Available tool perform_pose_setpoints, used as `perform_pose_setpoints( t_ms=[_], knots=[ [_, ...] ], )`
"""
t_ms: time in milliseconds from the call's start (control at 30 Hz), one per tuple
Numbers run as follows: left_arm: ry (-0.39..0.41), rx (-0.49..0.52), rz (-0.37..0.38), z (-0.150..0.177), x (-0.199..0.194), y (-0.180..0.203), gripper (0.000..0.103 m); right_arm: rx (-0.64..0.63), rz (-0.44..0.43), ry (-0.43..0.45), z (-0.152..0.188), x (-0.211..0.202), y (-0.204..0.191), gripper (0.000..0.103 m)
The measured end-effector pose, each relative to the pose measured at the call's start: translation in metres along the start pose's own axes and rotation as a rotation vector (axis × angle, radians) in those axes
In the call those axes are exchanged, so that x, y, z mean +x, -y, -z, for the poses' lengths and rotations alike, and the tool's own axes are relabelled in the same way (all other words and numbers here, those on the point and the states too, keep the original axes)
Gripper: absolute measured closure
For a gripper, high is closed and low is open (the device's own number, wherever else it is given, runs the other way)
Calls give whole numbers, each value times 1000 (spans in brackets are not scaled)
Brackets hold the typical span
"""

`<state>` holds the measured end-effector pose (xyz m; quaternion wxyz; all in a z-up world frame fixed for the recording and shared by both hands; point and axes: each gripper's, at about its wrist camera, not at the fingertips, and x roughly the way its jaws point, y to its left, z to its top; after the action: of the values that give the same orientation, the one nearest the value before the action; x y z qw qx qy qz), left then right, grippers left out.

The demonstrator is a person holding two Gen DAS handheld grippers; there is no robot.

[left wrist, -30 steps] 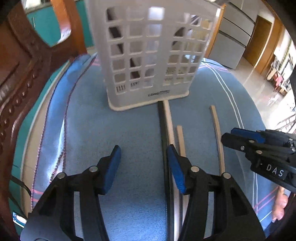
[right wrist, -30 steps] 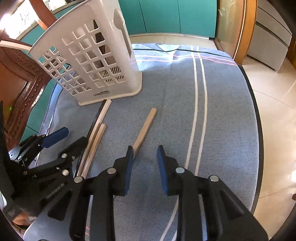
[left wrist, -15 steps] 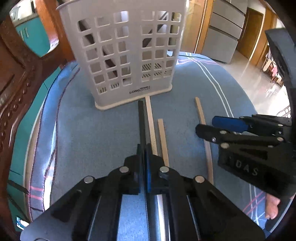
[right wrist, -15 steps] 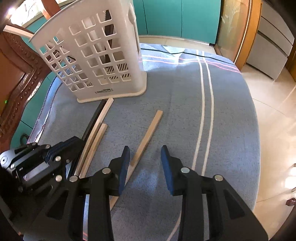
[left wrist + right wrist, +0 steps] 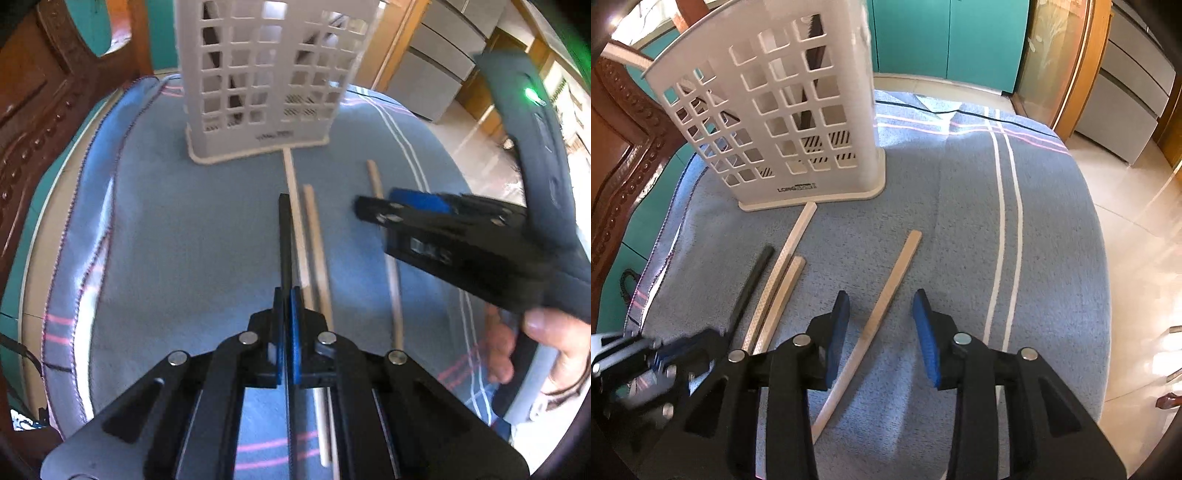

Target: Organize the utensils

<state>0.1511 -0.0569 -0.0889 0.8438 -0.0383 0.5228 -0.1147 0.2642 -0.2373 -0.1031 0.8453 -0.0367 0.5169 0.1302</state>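
Note:
A white slotted utensil basket [image 5: 269,74] [image 5: 783,122] stands upright on a blue cloth [image 5: 184,240]. My left gripper [image 5: 285,295] is shut on a black chopstick [image 5: 284,240] [image 5: 751,284] and holds it off the cloth, pointing at the basket. Two pale wooden chopsticks [image 5: 314,240] [image 5: 779,280] lie side by side to its right. A third wooden chopstick [image 5: 882,310] [image 5: 393,288] lies apart; my right gripper [image 5: 881,325] is open with its fingers on either side of it, just above the cloth.
A carved dark wooden chair [image 5: 40,110] [image 5: 624,177] stands at the left edge of the round table. The cloth's right edge [image 5: 1097,258] drops to a tiled floor. Teal cabinets [image 5: 942,37] are behind the basket. Dark utensils stand inside the basket.
My left gripper closed on the black chopstick and lifted it back from the basket. My right gripper moved left, opened wider and now straddles the lone wooden chopstick.

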Motion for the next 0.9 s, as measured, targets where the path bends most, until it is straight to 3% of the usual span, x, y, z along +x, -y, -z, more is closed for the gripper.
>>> perform_pose_setpoints(
  t_ms=[200,267,333,467,500,567,633,667,733,767,900],
  knots=[
    [21,-1,-43,-2,6,8,97,-18,23,8,1,2,-7,62],
    [23,-19,-65,-6,9,5,77,-25,29,10,1,3,-11,60],
    [24,-33,-68,-8,11,-1,75,-32,34,11,2,3,-12,59],
    [50,-39,-99,-15,16,-8,76,-31,35,14,3,2,-15,59],
    [58,-39,-107,-17,17,-10,79,-33,37,15,4,2,-16,59],
    [66,-46,-136,-21,18,-13,96,-39,43,19,6,2,-18,59],
    [59,-82,-116,-22,15,-21,96,-51,46,24,8,2,-20,60],
    [49,-109,-92,-23,13,-29,96,-56,45,26,9,2,-22,61],
    [35,-135,-67,-22,10,-36,96,-61,32,26,13,-1,-24,82],
    [23,-141,-51,-20,8,-39,96,-61,17,19,14,-3,-23,87],
    [-28,-176,47,-15,2,-51,96,-53,-76,-33,16,-7,-14,91]
  ],
)
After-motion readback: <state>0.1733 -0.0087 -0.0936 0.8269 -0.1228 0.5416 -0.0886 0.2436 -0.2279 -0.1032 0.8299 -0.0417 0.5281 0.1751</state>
